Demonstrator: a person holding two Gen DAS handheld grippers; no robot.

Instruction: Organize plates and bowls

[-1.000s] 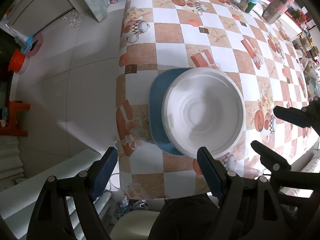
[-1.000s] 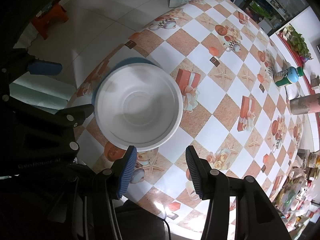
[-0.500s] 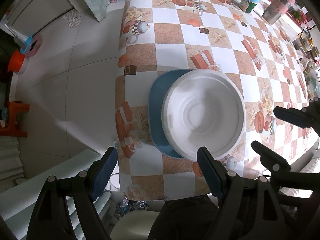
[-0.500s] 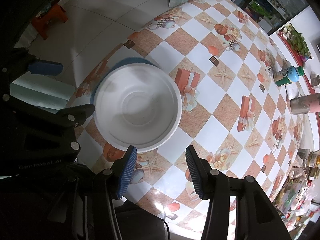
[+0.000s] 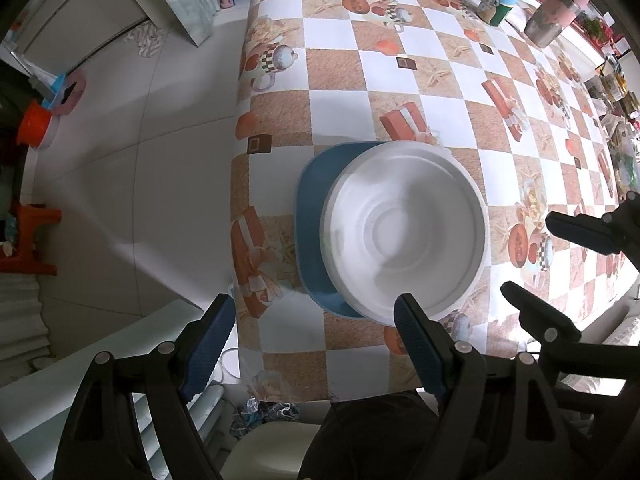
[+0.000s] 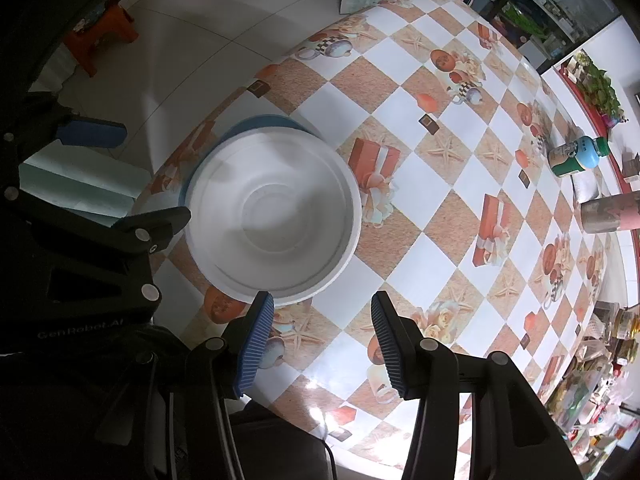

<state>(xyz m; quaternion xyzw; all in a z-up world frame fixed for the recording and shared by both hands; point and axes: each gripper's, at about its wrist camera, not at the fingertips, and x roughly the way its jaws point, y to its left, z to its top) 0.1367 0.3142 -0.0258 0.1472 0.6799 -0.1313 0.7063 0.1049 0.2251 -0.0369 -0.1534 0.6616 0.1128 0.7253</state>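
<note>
A white bowl (image 5: 404,232) (image 6: 274,216) sits nested on a blue plate (image 5: 310,216) (image 6: 256,122) near the corner of the checkered table (image 5: 336,112) (image 6: 436,184). My left gripper (image 5: 314,330) hangs high above the table's near edge, open wide, with nothing between its blue pads. To the right of the bowl my right gripper (image 6: 322,334) hovers above the tablecloth, also open and empty. Each gripper shows in the other's view: the right gripper (image 5: 536,256) and the left gripper (image 6: 132,172), beside the bowl.
A green bottle (image 5: 498,0) (image 6: 576,156) and a pink-lidded jar (image 5: 554,12) (image 6: 610,212) stand at the far side of the table. Cluttered packets (image 6: 592,360) line the right edge. An orange stool (image 5: 30,236) and a tiled floor (image 5: 132,152) lie left of the table.
</note>
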